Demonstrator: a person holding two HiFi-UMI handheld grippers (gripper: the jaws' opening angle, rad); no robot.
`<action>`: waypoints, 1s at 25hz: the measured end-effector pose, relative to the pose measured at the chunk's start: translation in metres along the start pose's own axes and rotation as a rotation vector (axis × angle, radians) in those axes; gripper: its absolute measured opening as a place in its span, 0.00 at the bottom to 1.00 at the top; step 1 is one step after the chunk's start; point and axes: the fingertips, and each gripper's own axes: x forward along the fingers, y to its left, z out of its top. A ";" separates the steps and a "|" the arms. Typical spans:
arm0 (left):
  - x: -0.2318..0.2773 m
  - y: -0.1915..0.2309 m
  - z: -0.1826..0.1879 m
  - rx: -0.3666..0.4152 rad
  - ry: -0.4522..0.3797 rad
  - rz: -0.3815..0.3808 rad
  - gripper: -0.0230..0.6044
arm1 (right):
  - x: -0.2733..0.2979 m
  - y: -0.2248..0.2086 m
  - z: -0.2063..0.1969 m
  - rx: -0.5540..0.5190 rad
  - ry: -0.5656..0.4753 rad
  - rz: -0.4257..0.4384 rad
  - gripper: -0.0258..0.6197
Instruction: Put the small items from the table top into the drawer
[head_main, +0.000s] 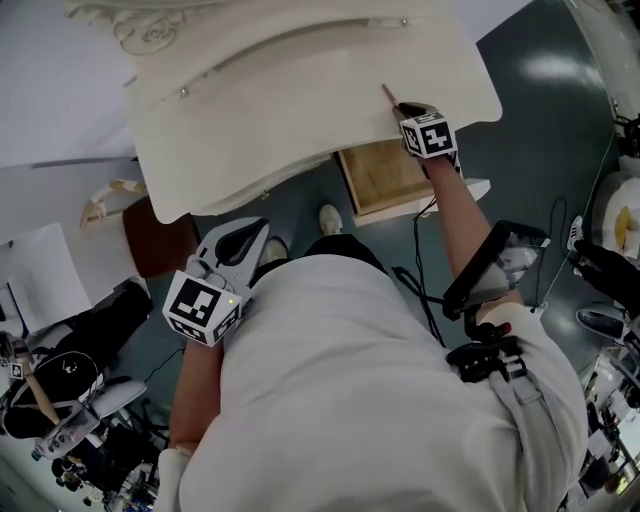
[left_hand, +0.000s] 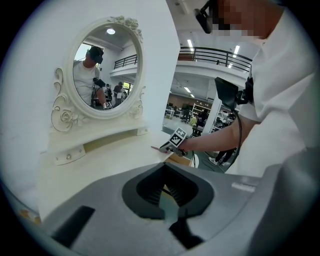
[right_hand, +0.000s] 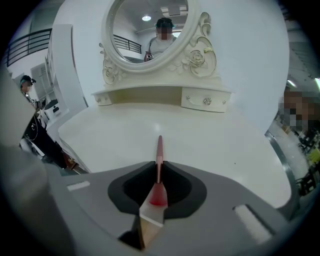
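My right gripper (head_main: 398, 108) is shut on a thin red-brown stick (head_main: 388, 96) and holds it just above the front right part of the white vanity table top (head_main: 300, 110). In the right gripper view the stick (right_hand: 159, 150) points out from between the jaws toward the mirror. Below that hand a wooden drawer (head_main: 385, 175) stands pulled out, and its bottom looks bare. My left gripper (head_main: 240, 242) hangs back by the person's left side, under the table's front edge, with its jaws together and nothing in them. I see no other small items on the table top.
An oval mirror (right_hand: 150, 30) in a carved white frame stands at the back on a low shelf with a small knobbed drawer (right_hand: 206, 101). A dark brown piece of furniture (head_main: 155, 240) sits under the table's left side. Cables and gear lie on the floor at both sides.
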 end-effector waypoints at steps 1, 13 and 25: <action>0.000 0.000 0.000 0.000 0.000 -0.001 0.04 | 0.001 0.000 0.000 0.006 -0.002 0.001 0.11; 0.002 -0.012 -0.001 0.036 -0.004 -0.043 0.04 | -0.027 0.015 -0.004 0.059 -0.057 0.014 0.11; 0.012 -0.031 0.004 0.067 -0.007 -0.102 0.04 | -0.071 0.037 -0.031 0.092 -0.067 0.036 0.11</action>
